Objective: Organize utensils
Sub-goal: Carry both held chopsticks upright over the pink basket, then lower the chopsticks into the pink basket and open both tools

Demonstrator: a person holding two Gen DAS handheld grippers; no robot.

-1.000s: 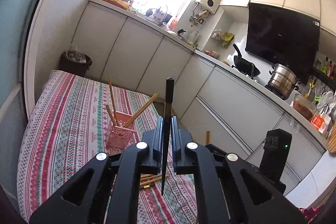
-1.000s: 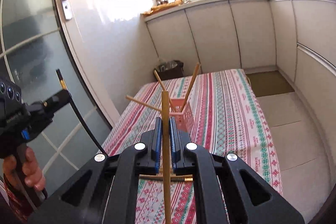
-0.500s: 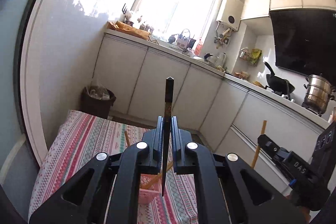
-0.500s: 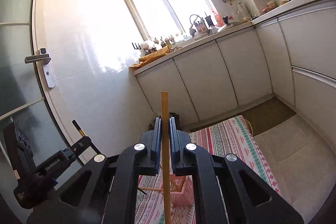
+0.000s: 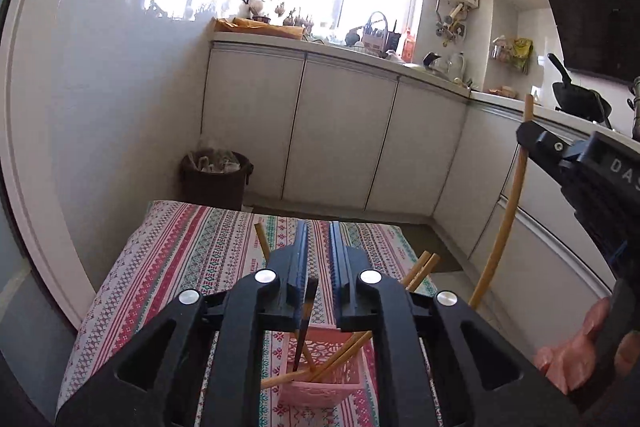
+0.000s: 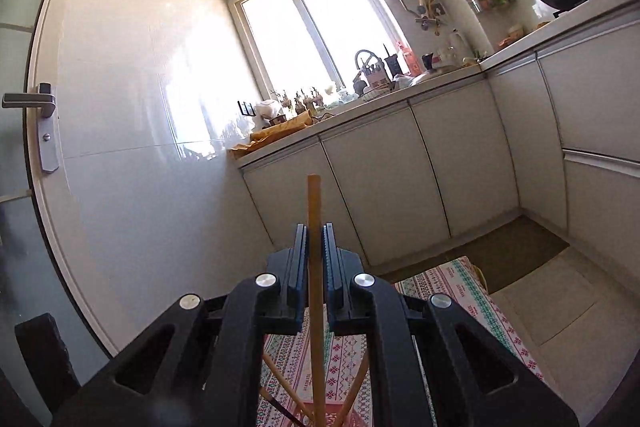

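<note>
My left gripper (image 5: pixel 319 227) hovers over the pink mesh holder (image 5: pixel 320 391), which stands on the striped tablecloth (image 5: pixel 180 259). Its jaws are opening. The black chopstick (image 5: pixel 305 327) hangs loose in the gap with its lower end inside the holder, among several wooden chopsticks (image 5: pixel 420 269). At the right edge, my right gripper (image 5: pixel 530 137) is shut on one wooden chopstick (image 5: pixel 504 227), which is upright. In the right wrist view the right gripper (image 6: pixel 315 227) clamps that wooden chopstick (image 6: pixel 314 203) above the holder (image 6: pixel 320 415).
A dark waste bin (image 5: pixel 216 179) stands on the floor beyond the table's far end. White cabinets (image 5: pixel 340 131) run along the back and right under a cluttered counter. A person's hand (image 5: pixel 576 359) grips the right tool. A glass door with a handle (image 6: pixel 40 107) lies left.
The left jaws have parted and the black chopstick has slid down from them into the pink holder. Both grippers have swung in over the holder, the right one still clamping its wooden chopstick.
</note>
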